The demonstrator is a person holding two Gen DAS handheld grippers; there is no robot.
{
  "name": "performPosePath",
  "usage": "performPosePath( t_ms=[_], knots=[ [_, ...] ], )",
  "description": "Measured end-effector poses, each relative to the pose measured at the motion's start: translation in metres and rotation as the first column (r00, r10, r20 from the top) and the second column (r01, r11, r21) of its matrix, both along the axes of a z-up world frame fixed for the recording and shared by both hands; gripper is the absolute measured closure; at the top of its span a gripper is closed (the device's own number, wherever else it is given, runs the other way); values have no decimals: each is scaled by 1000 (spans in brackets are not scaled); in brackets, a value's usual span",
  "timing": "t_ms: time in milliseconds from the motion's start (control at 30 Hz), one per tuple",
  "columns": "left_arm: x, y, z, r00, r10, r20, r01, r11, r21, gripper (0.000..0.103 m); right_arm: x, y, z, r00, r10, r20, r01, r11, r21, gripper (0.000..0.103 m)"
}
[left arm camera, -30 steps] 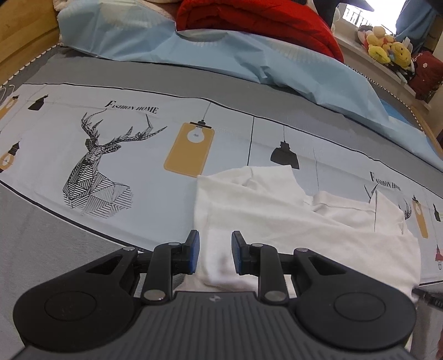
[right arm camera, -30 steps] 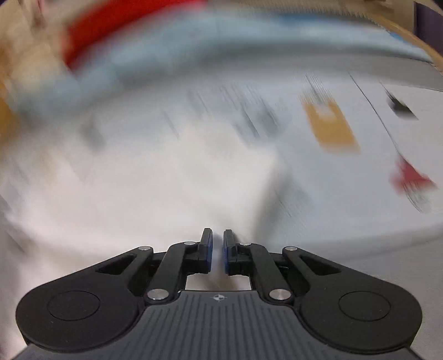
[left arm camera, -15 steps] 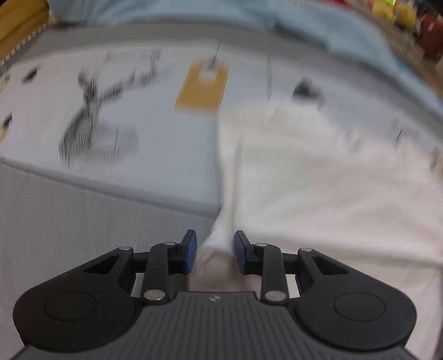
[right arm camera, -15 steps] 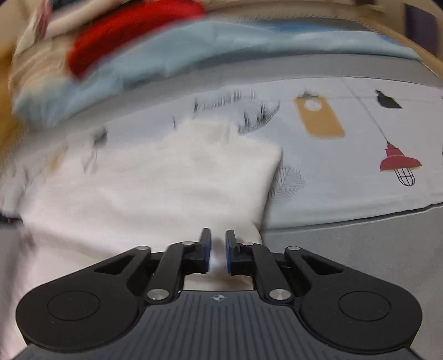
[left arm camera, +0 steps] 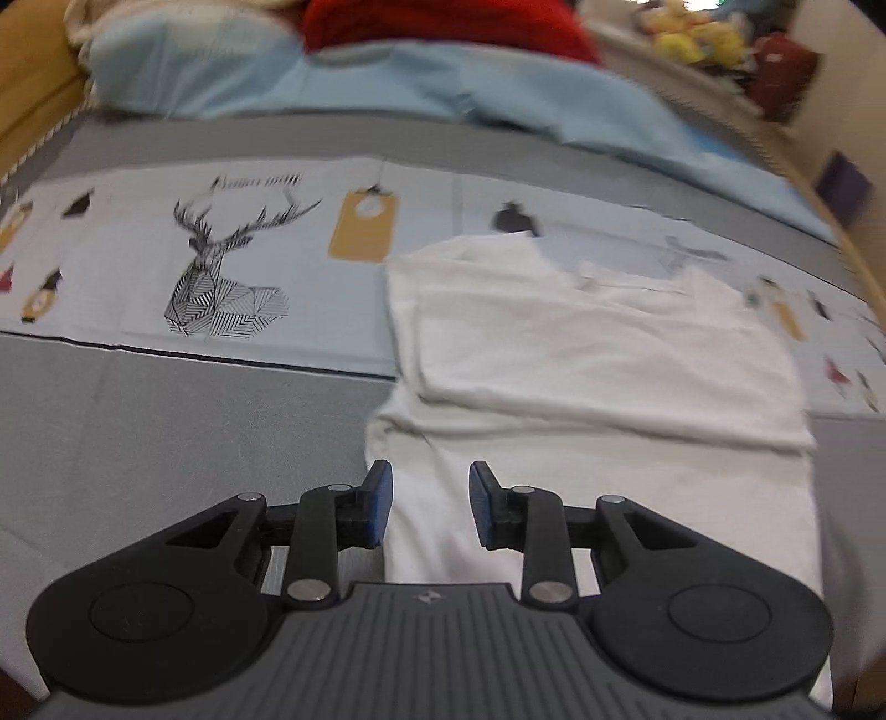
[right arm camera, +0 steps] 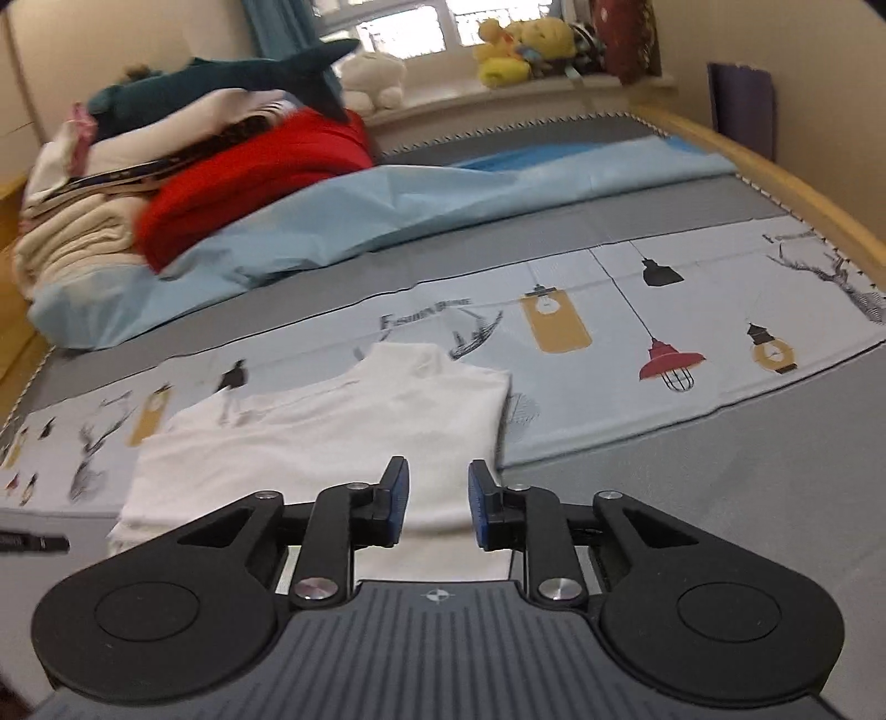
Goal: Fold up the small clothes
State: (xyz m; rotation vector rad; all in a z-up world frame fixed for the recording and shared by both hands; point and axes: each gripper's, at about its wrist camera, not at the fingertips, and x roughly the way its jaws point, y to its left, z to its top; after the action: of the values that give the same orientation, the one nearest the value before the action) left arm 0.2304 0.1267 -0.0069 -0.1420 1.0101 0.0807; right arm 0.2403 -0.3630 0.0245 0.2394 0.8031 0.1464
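Both tools are hanging over the bed right now, neither one gripping anything. Left tool (left arm camera: pixel 425 501) is sitting at the bottom middle of its frame with its blue pads (left arm camera: pixel 381 501) apart at a moderate gap, and the white garment (left arm camera: pixel 598 354) is showing through that gap but not getting pinched. Right tool (right arm camera: pixel 433 501) is in the middle of opening, jaws spreading, nothing pressed between them either, just the garment (right arm camera: pixel 332 437) lying underneath.

That white garment is lying flat on the printed bedsheet (left arm camera: pixel 138 266), filling the centre and right of the left wrist view. It's looking partly folded: an upper layer is lying across the lower part, with a clear edge running across the middle. In the right wrist view it's sitting in the lower left and centre, its right edge ending near the middle of the frame.

Behind it, a light blue quilt (right arm camera: pixel 387 210) is stretching across the upper part of both views, with a red blanket (right arm camera: pixel 255 177) piled on it in the upper left. Plush toys (right arm camera: pixel 520 44) are sitting on the windowsill at the top.
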Motion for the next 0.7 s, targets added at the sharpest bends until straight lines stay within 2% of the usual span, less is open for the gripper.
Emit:
performPosePath(
  t_ms=[100,233,300,367,467,533,600,700],
  knots=[
    [-45,-7,6,999,-49,17,49,999,-12,69,-41,2,-7,1000,11,-7,-11,1000,5,64],
    [-99,-6,-17,997,-70,16,71,997,-28,69,-75,-1,-22,998,-10,-64,9,1000,-10,64],
    [-111,3,-31,998,-29,-57,23,995,-98,70,-88,-6,-32,996,-24,-80,23,1000,-15,64],
    [-124,8,-32,1000,-10,-18,8,989,-146,70,-97,-9,-45,992,-33,-119,28,999,-41,64],
    [-134,8,-49,996,-4,-89,-6,994,-105,70,-106,-13,-63,987,-62,-149,53,997,-61,64],
    [-137,10,-61,989,-1,-150,-12,996,-88,70,-106,-17,-76,974,-85,-210,81,996,-25,64],
    [-139,14,-72,981,6,-196,-19,998,-68,70,-106,-17,-83,970,-79,-231,77,997,-15,65],
    [-147,28,-88,968,36,-249,-58,995,-79,70,-108,-11,-94,959,-71,-274,59,997,-52,64]
  ],
)
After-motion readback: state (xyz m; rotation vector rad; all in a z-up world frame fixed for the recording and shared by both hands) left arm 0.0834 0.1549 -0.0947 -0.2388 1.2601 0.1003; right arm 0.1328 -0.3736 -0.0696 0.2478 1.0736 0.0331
